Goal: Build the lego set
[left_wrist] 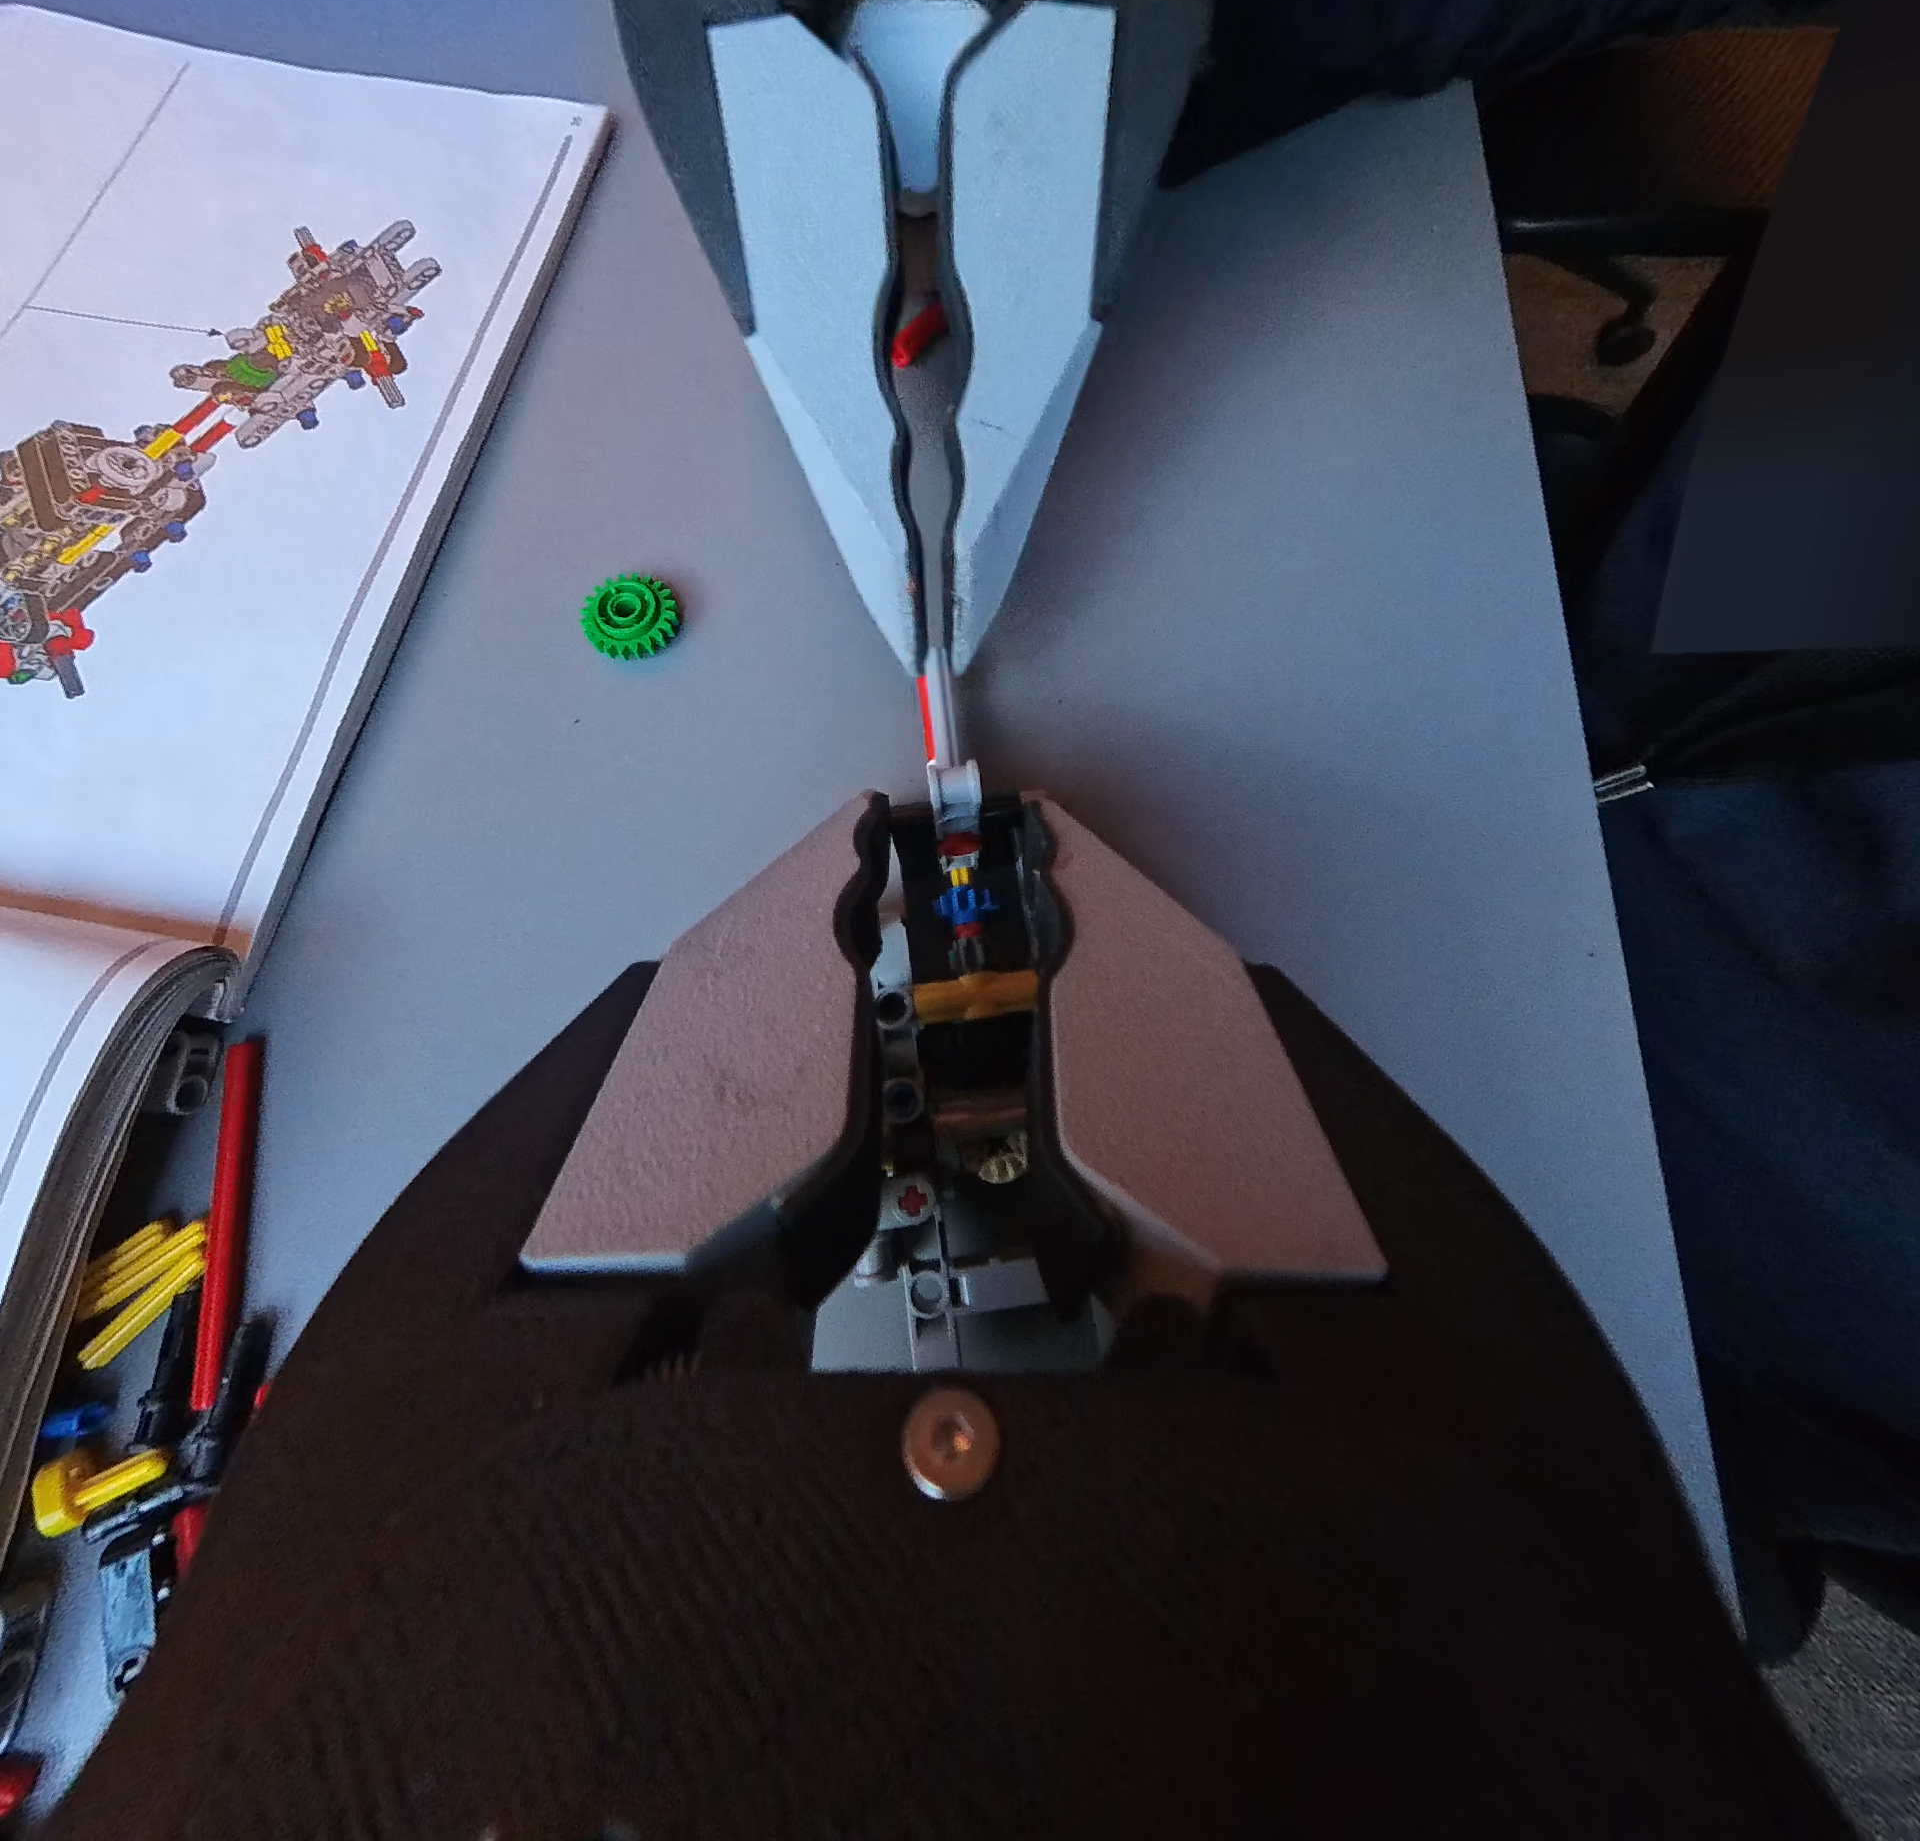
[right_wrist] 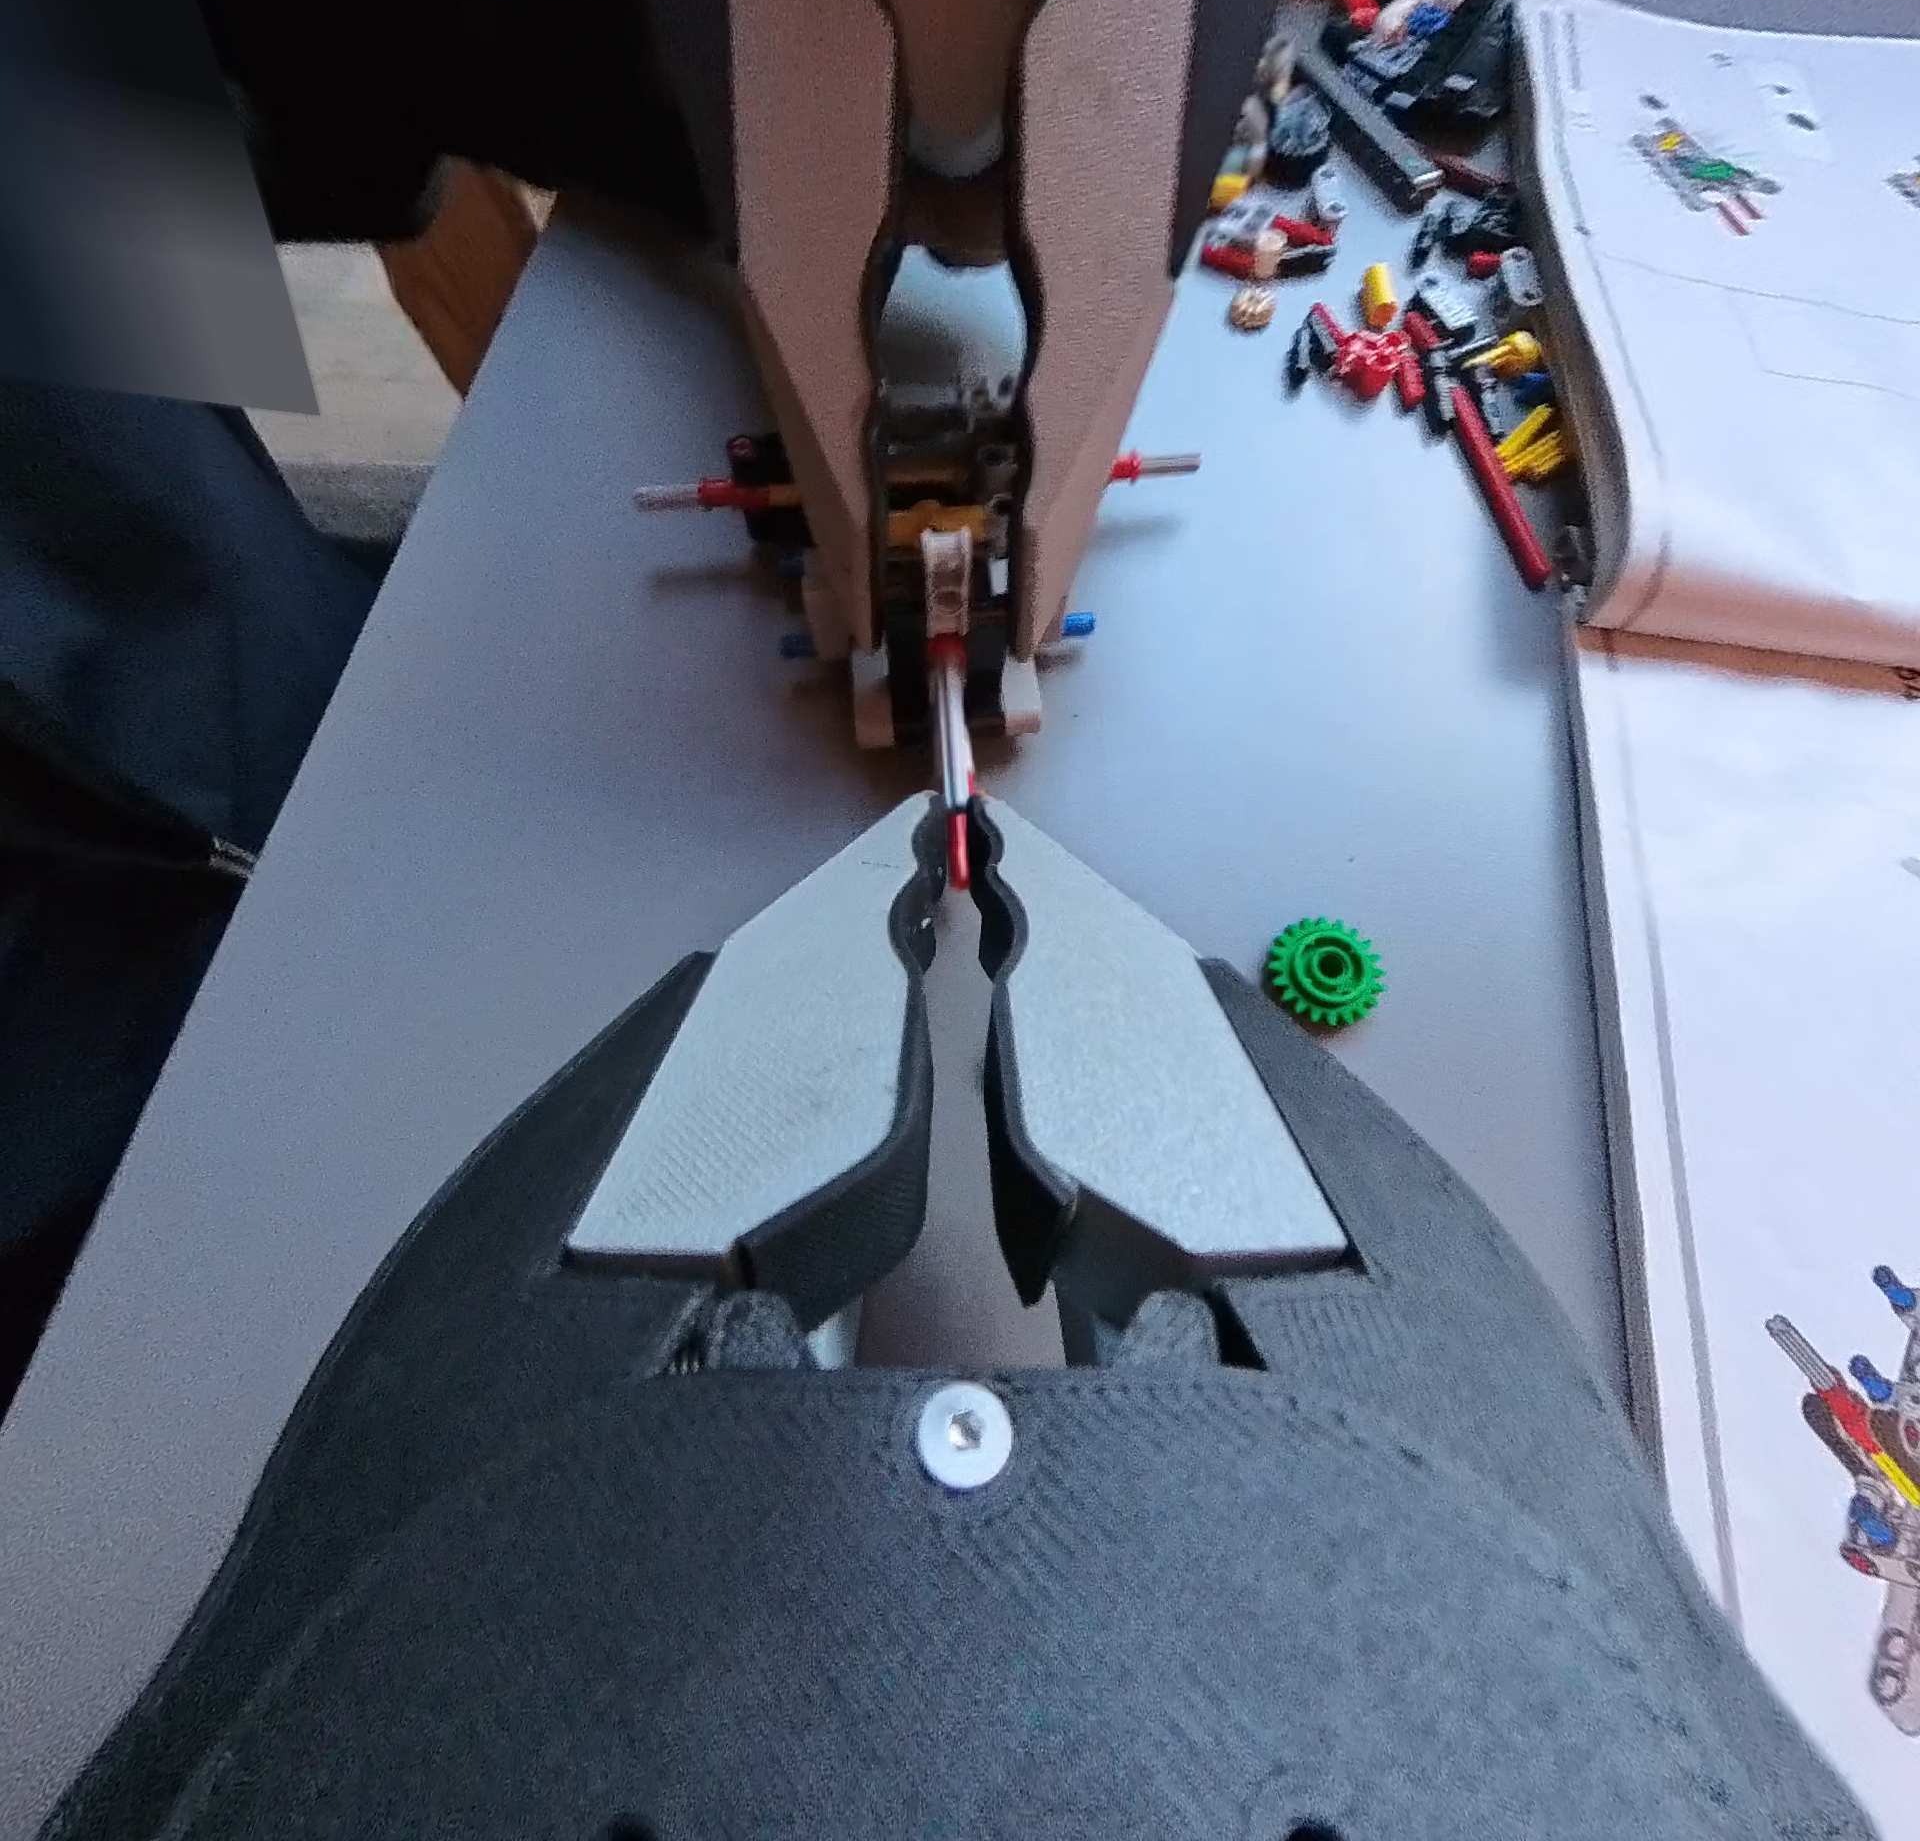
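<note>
My left gripper (left_wrist: pixel 961 815) has brownish fingers and is shut on a small brick assembly (left_wrist: pixel 971 1002) of black, grey and yellow parts with a blue gear, held over the grey table (left_wrist: pixel 1247 648). My right gripper (right_wrist: pixel 954 809) has grey fingers and faces it, shut at the tips on a thin grey and red axle (right_wrist: pixel 951 731). The axle's far end meets a light grey connector (left_wrist: pixel 956 789) at the front of the assembly. In the left wrist view the right gripper (left_wrist: pixel 940 664) comes in from the top. In the right wrist view the left gripper (right_wrist: pixel 945 690) comes in from the top around the assembly (right_wrist: pixel 940 503).
A green gear (left_wrist: pixel 629 617) lies loose on the table; it also shows in the right wrist view (right_wrist: pixel 1327 972). An open instruction booklet (left_wrist: pixel 208 441) lies beside it. Several loose parts (right_wrist: pixel 1403 316) lie in a heap by the booklet. The table edge (left_wrist: pixel 1538 544) is close, with a person's dark clothing beyond. Only a small space, under 4 cm, lies between the two pairs of fingers.
</note>
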A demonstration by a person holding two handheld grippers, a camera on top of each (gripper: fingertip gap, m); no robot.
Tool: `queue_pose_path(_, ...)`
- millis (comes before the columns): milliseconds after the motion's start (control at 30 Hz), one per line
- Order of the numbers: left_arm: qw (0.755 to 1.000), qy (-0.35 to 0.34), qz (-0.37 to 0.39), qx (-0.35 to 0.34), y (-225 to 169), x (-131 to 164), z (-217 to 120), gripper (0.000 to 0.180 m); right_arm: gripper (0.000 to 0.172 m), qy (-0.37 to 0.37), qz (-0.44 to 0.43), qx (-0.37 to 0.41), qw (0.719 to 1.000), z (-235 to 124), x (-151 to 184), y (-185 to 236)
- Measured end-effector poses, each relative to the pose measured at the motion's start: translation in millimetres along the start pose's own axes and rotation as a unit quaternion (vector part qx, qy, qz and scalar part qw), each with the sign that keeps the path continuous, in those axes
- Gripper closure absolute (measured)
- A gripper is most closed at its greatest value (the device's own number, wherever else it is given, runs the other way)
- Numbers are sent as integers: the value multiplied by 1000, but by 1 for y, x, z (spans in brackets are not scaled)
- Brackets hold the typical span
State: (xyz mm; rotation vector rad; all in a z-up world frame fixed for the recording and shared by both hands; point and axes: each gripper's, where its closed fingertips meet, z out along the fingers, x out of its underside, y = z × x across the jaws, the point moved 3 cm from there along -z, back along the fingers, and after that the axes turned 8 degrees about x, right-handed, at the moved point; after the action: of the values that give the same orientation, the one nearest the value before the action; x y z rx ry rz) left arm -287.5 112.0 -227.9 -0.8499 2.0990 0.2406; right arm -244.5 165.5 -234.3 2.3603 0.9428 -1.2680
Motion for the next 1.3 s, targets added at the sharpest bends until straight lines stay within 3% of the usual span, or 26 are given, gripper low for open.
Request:
queue_pose_path(233, 1000, -4, 6, 5, -2, -2, 2, 159, 172, 21, 162, -95, 982, 8, -5, 2)
queue_pose_path(500, 1000, 3, 9, 4, -3, -3, 3, 159, 172, 17, 103, -53, 993, 11, -7, 5)
queue_pose_path(567, 1000, 19, 22, -11, -1, 2, -3, 144, 172, 20, 98, -49, 994, 11, -6, 5)
queue_pose_path(667, 999, 11, 34, -15, -2, 4, -18, 141, 172, 18, 92, -44, 995, 11, -6, 5)
queue_pose_path(900, 1000, -7, -6, -8, 4, 1, -24, 142, 172, 18, 95, -47, 994, 11, -6, 4)
queue_pose_path(1100, 996, 43, -26, -76, 45, -10, -27, 149, 172, 18, 97, -42, 994, 12, -6, 3)
queue_pose_path(1300, 993, 113, 15, -37, 73, -33, 8, 151, 172, 17, 84, -32, 996, 12, -6, 4)
